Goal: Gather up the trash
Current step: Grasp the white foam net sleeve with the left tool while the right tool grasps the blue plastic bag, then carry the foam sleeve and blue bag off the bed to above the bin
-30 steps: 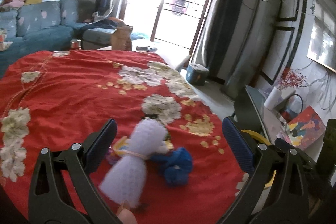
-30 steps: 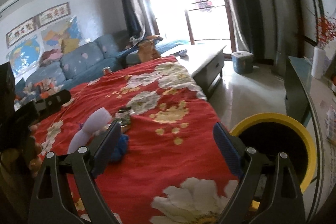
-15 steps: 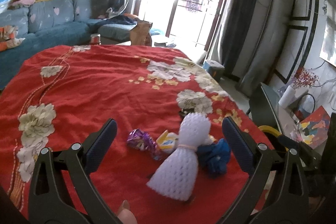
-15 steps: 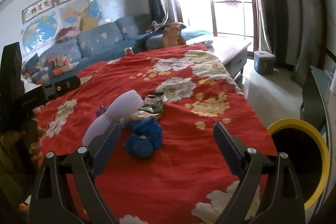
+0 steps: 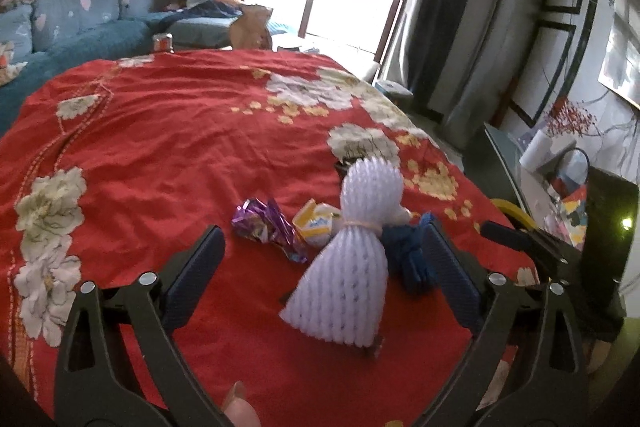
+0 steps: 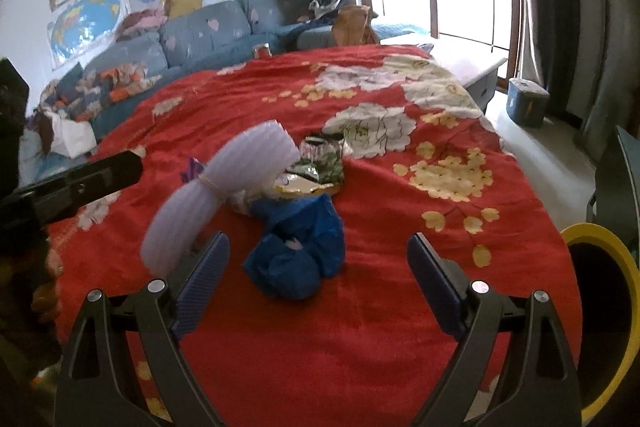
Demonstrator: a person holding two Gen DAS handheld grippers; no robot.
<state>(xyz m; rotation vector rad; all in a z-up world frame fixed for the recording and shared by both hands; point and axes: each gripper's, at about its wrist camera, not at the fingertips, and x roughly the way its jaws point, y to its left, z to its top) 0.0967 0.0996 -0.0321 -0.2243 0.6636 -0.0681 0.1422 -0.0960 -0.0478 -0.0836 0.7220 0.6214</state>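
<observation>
— What trash lies on the red flowered cloth [image 6: 400, 307]?
— A white foam net sleeve [image 5: 352, 259] tied with a band, a crumpled blue bag [image 6: 296, 247], a purple foil wrapper [image 5: 266, 223], all close together.

Colours on the red spread

The cloth [image 6: 400, 307] is red with white and yellow flowers; the foam net [image 5: 352, 259] white with a mesh pattern, the wad [image 6: 296, 251] blue, the wrapper [image 5: 266, 223] shiny purple, the foil bag [image 6: 320, 163] silver and green, the bin [image 6: 608, 247] yellow-rimmed.
</observation>
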